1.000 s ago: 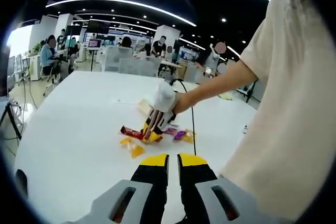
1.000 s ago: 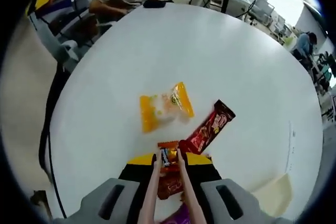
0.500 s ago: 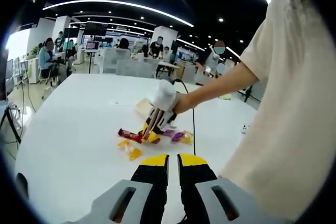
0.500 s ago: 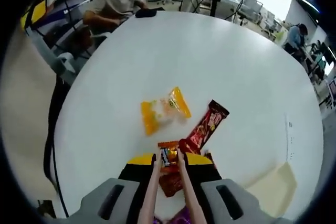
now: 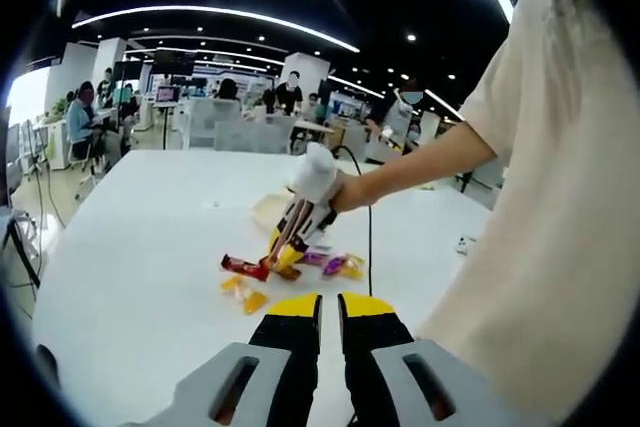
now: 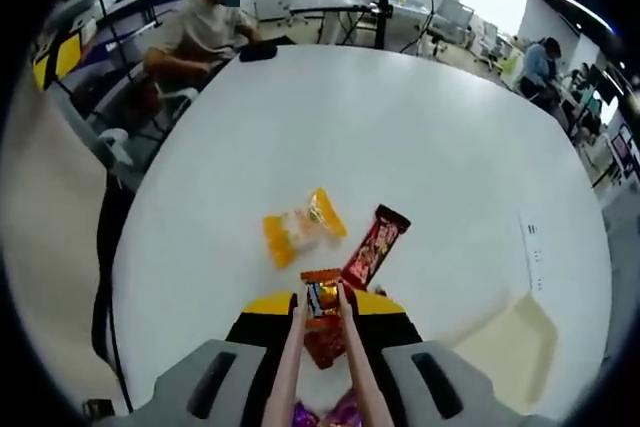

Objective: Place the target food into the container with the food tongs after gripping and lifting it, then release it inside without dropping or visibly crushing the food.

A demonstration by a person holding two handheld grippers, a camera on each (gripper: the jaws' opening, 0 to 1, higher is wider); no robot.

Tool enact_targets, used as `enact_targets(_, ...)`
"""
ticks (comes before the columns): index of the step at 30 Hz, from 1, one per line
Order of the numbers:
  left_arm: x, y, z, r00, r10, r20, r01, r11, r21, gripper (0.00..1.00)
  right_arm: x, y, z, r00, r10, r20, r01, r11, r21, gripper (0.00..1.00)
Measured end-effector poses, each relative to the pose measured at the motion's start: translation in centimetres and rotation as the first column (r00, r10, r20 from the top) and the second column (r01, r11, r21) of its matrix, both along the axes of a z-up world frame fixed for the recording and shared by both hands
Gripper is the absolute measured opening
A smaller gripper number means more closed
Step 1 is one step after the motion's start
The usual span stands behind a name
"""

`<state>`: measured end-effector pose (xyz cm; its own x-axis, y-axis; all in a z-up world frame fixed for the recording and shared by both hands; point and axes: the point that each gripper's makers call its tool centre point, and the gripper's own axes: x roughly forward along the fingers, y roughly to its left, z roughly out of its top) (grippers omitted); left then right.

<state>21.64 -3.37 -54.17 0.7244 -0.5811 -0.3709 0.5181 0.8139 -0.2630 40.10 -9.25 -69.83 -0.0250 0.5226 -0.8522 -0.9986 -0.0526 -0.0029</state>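
The orange snack packet (image 6: 322, 299) sits pinched between the food tongs (image 6: 318, 347), which the right gripper (image 6: 322, 319) squeezes, above the white table (image 6: 420, 167). Its wrapper is glossy orange; print unreadable. At 12 o'clock lie a red bar (image 6: 374, 244) and yellow packet (image 6: 300, 227). The left gripper (image 5: 329, 309) rests with jaws together, holding nothing.

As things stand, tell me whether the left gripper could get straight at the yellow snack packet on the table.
Probably yes. The left gripper holds nothing, its jaws together, and bare table lies between it and the yellow snack packet; the right gripper hangs past it, over the other packets.
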Motion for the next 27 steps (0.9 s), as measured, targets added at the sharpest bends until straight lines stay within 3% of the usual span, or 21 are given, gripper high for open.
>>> enact_targets(12, 0.4, 0.0, 0.1, 1.0, -0.024, 0.011, 0.024, 1.0, -0.002, 0.04, 0.5, -0.2, 0.9, 0.998, -0.064, 0.007, 0.064, 0.997, 0.036, 0.2)
enact_targets(19, 1.9, 0.2, 1.7, 0.997, -0.037, 0.061, 0.037, 0.999, 0.004, 0.04, 1.9, -0.5, 2.3, 0.993, -0.118, 0.015, 0.118, 0.992, 0.051, 0.2)
enact_targets(27, 2.2, 0.5, 2.8, 0.993, -0.039, 0.11, 0.039, 0.999, -0.003, 0.04, 2.4, -1.3, 3.6, 0.99, -0.136, 0.041, 0.135, 0.99, 0.035, 0.2)
